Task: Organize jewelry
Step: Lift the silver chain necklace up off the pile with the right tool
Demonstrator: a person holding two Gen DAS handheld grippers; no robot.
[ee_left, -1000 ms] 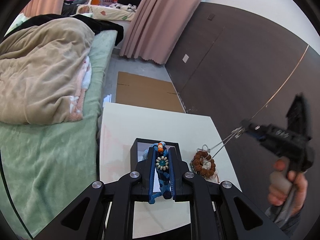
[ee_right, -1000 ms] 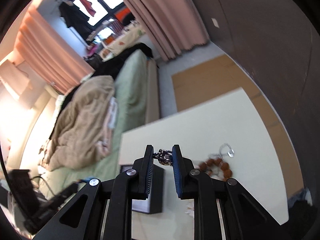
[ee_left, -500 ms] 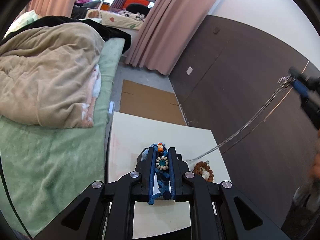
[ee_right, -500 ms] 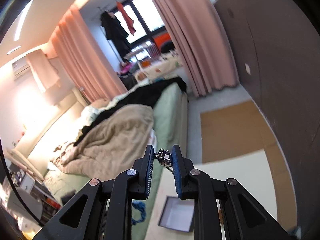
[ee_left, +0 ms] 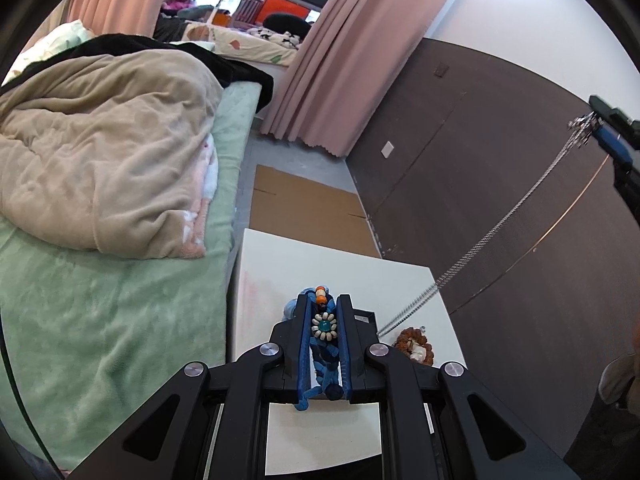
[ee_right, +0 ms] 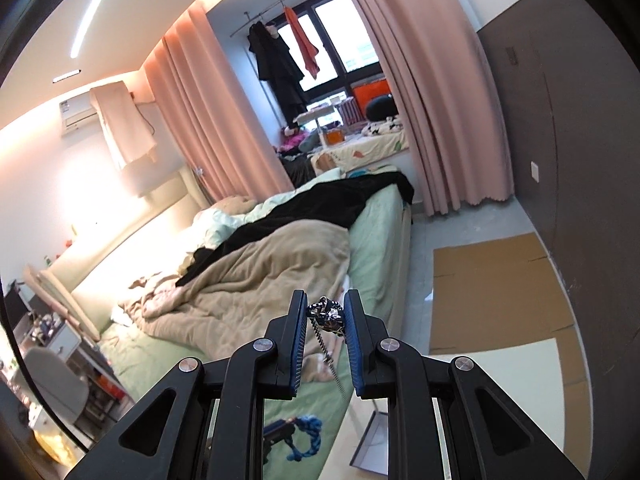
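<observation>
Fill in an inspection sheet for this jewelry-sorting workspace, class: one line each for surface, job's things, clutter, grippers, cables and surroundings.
Surface: white table, mostly bare.
Job's things: blue braided bracelet with a bead flower; silver chain, strung from the table up to the raised gripper; brown bead bracelet lying on the table; dark box, largely hidden behind the left fingers.
Clutter: nothing seen on the table.
Grippers: left gripper shut on the blue braided bracelet; right gripper shut on the silver chain's knotted end, held high.
Cables: nothing seen.
Surroundings: bed with beige blanket, pink curtains, dark wall panels, flat cardboard on the floor.
</observation>
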